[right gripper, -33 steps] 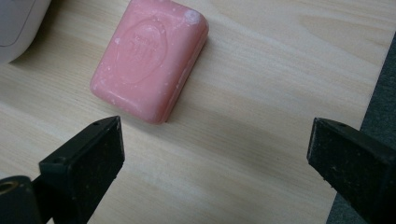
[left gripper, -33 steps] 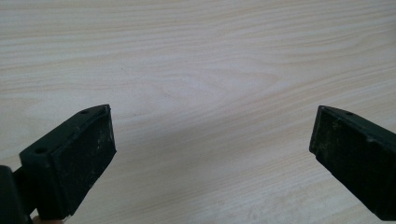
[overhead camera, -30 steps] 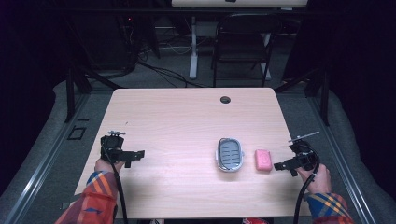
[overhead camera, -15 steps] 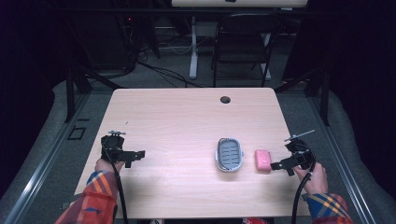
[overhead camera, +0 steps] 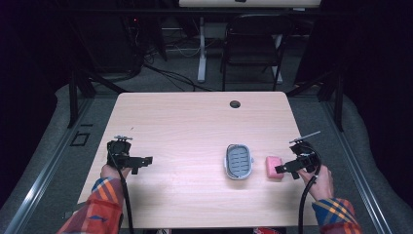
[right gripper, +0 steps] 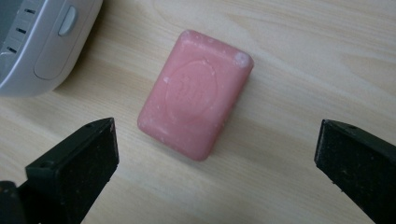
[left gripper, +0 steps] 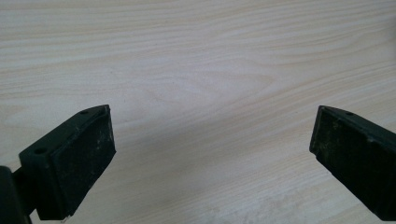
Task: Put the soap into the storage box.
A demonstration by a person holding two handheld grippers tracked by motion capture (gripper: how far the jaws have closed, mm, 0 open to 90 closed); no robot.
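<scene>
A pink bar of soap (overhead camera: 273, 166) (right gripper: 196, 94) lies flat on the wooden table (overhead camera: 195, 126), just right of a grey soap dish (overhead camera: 238, 161) (right gripper: 37, 42). My right gripper (overhead camera: 281, 169) (right gripper: 217, 154) hovers at the soap's right side, open, its jaws spread wide with the soap just ahead of them and untouched. My left gripper (overhead camera: 143, 162) (left gripper: 212, 144) is open near the table's left edge, with bare wood between its jaws.
A small round cable hole (overhead camera: 235, 104) sits near the table's far edge. A black chair (overhead camera: 253, 44) and a white desk leg (overhead camera: 201, 48) stand beyond the table. Metal rails (overhead camera: 48, 165) run along both sides.
My right gripper has moved left, closing in on the pink soap. The left gripper has stayed in place.
</scene>
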